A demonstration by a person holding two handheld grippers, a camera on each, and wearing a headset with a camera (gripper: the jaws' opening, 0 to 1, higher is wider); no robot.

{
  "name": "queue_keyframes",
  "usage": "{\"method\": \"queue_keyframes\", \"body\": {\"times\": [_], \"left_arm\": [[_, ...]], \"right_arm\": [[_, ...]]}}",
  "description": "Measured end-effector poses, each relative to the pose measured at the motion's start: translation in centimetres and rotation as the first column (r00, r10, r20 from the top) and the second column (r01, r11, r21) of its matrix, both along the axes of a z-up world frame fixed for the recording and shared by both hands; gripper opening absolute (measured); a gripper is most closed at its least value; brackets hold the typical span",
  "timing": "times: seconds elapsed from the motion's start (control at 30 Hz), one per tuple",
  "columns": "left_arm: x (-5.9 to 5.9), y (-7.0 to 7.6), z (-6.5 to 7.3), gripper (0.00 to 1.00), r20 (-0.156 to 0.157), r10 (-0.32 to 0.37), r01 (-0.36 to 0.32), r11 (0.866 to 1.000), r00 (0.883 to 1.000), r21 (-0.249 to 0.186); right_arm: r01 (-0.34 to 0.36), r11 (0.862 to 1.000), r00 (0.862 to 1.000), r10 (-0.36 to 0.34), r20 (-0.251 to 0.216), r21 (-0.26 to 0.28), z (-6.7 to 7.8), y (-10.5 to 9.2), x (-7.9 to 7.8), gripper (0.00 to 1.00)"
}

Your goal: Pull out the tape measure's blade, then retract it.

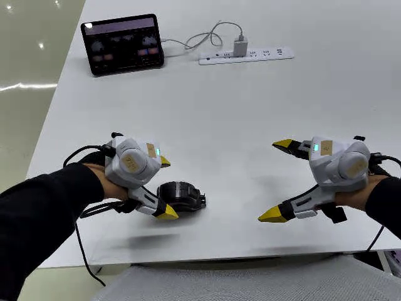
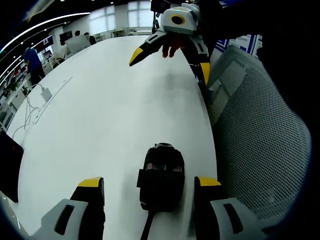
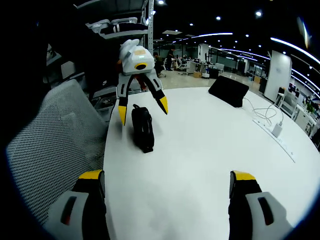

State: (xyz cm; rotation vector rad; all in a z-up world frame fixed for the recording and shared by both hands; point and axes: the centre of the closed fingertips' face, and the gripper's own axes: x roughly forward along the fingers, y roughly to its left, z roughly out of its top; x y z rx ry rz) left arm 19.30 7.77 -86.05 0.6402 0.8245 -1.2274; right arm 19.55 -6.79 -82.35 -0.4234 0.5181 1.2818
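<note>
Two grippers up, both released, nothing grasped.

- Black rectangular tablet (image 1: 122,44), screen lit, stands at 11 o'clock at the far side of the white worktop (image 1: 250,113).
- Left gripper (image 1: 166,188), white body with yellow-tipped black jaws, sits at 8 o'clock in the head view, near the front edge. Jaws spread wide.
- Black round tape measure (image 1: 183,195) lies on the worktop at 7 o'clock, just at the left gripper's jaw tips. In the left gripper view the tape measure (image 2: 161,175) is between the jaws of the left gripper (image 2: 148,182), with bare worktop showing on each side, so no contact. A dark strap trails back from it toward 6 o'clock.
- White power strip (image 1: 246,55) lies at 12 to 1 o'clock, far side. A white charger block (image 1: 240,45) is plugged into it, with a cable looping toward the tablet.
- Right gripper (image 1: 276,180) is at 4 o'clock, well apart from the tape measure, jaws wide and pointing toward it.
- The right gripper view looks past the right gripper (image 3: 166,175) to the tape measure (image 3: 142,127) at 11 o'clock, with the left gripper (image 3: 142,110) straddling its far end.
- The left gripper view has the right gripper (image 2: 169,64) at 12 o'clock.
- Grey mesh chair (image 1: 250,279) sits at 6 o'clock, below the front edge.
</note>
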Motion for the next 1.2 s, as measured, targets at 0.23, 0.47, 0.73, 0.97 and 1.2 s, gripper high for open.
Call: {"method": "queue_keyframes", "body": {"times": [0.23,0.47,0.73,0.97,1.2], "left_arm": [[-0.4,-0.7,-0.4,0.55,-0.031,-0.035,0.035,0.999,0.999,0.004],[-0.7,-1.1,0.1,0.55,-0.032,-0.060,0.060,0.998,0.998,0.002],[-0.8,-1.5,0.1,0.37,-0.006,-0.103,0.104,0.994,0.995,0.030],[-1.3,-1.1,-1.0,0.33,-0.016,-0.146,0.147,0.984,0.989,0.097],[-1.3,-1.1,-1.2,0.32,-0.013,-0.137,0.138,0.984,0.990,0.110]], "right_arm": [[-0.017,1.000,1.000,0.018,-0.021,0.007,-0.4,1.8,-0.5,1.00],[-0.053,0.999,0.998,0.053,-0.031,-0.005,-1.1,4.0,-0.8,1.00],[-0.122,0.992,0.992,0.121,-0.031,-0.015,-2.0,6.7,-0.9,0.90],[-0.164,0.986,0.986,0.164,-0.016,-0.017,-2.5,8.1,-0.9,0.74],[-0.194,0.980,0.981,0.193,-0.025,-0.040,-3.5,8.9,-1.2,0.57]]}}
